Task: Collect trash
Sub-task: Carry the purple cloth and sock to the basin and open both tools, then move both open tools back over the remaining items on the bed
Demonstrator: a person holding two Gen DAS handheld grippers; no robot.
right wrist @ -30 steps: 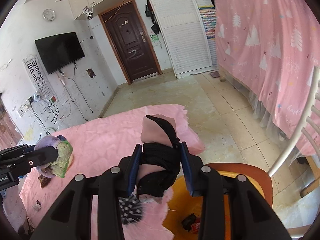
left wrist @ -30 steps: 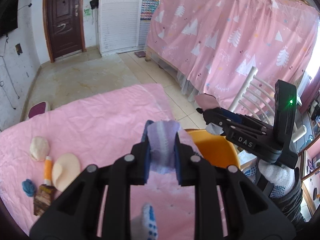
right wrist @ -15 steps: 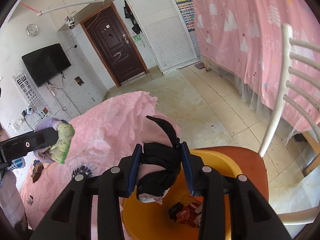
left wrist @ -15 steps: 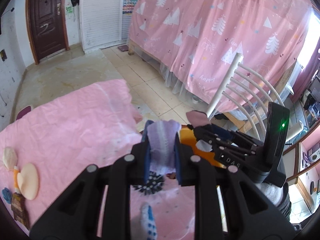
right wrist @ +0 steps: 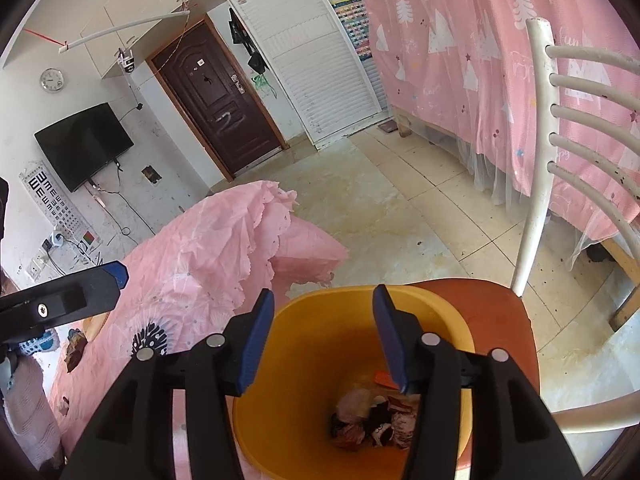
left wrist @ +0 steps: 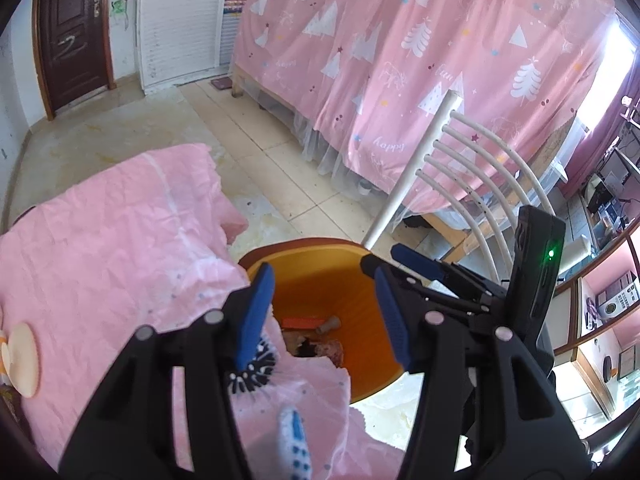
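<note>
Left wrist view: left gripper (left wrist: 322,316) is spread wide, nothing held, poised over the orange bin (left wrist: 372,376) at 6 o'clock. Scraps (left wrist: 316,340) lie on its floor. Right gripper (left wrist: 384,266) is seen at 3 o'clock, released.

Right wrist view: right gripper (right wrist: 322,332) is likewise empty above the orange bin (right wrist: 460,340); scraps (right wrist: 372,424) are piled at 6 o'clock. Remaining litter (right wrist: 74,350) lies on the pink tablecloth (right wrist: 208,248) at 9 o'clock. Judged best: both claws are withdrawn straight up, clear of the rim.
</note>
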